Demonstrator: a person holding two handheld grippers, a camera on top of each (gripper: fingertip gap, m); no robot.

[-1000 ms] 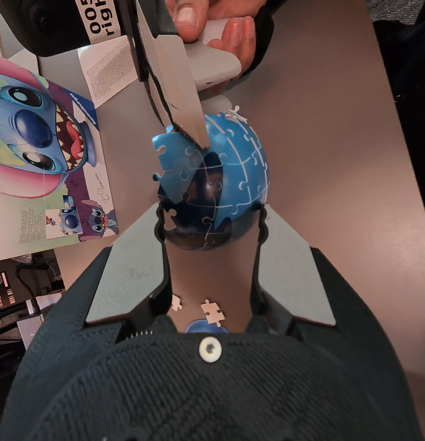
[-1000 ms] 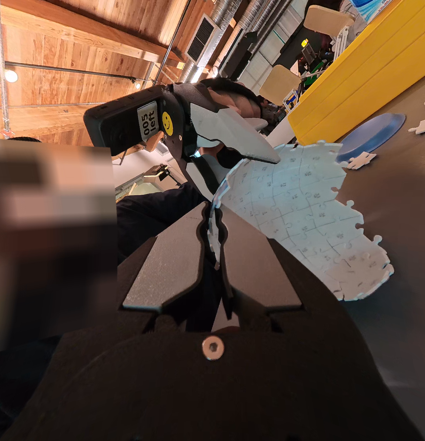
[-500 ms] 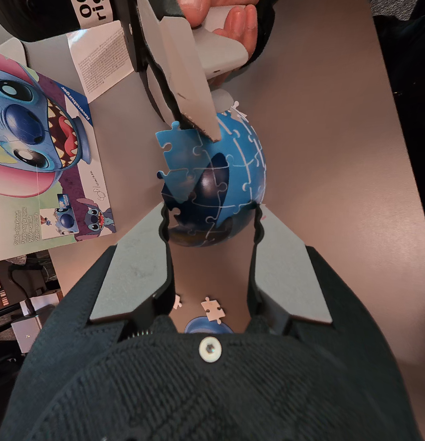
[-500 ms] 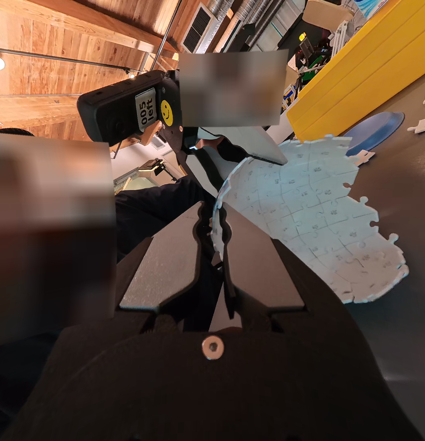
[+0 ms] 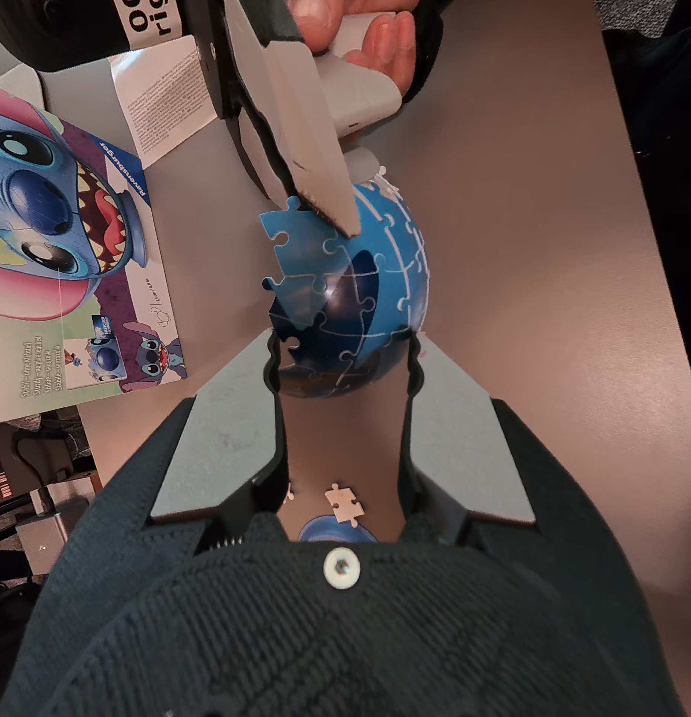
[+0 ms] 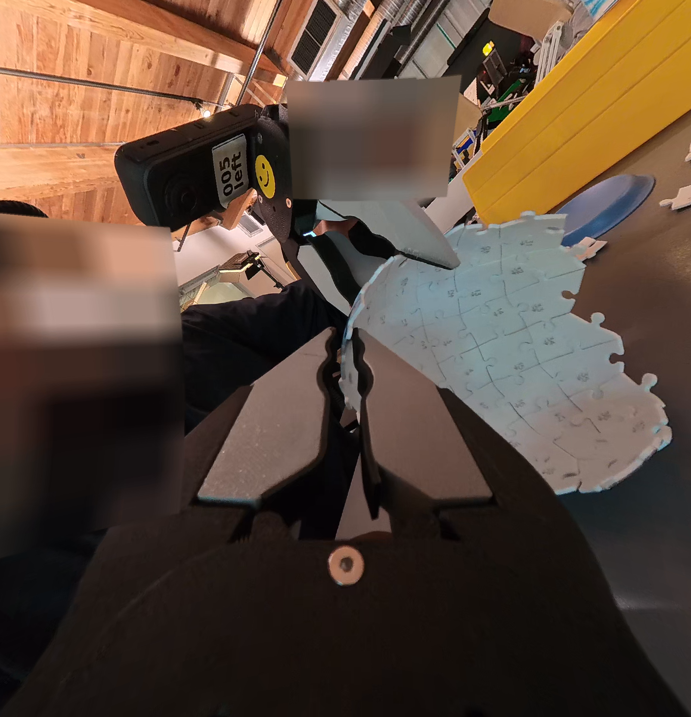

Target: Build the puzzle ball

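We see the half-built puzzle ball [image 5: 359, 295] sitting on the brown table [image 5: 530, 349], blue shell up, held from two sides. Left gripper [image 5: 342, 341] is spread wide, its fingertips touching the ball's near flanks — a light clamp around the shell. Right gripper [image 6: 349, 349] is nearly pressed together, pinching the shell's rim edge; from its view the white inner side of the joined pieces [image 6: 511, 349] shows. In the left wrist view the right gripper [image 5: 328, 217] comes in from above at the ball's far top edge. Puzzle box [image 5: 64, 271] lies left, apart from the ball; a loose white piece [image 5: 344, 504] and a blue disc [image 5: 336, 531] lie near — between the left fingers.
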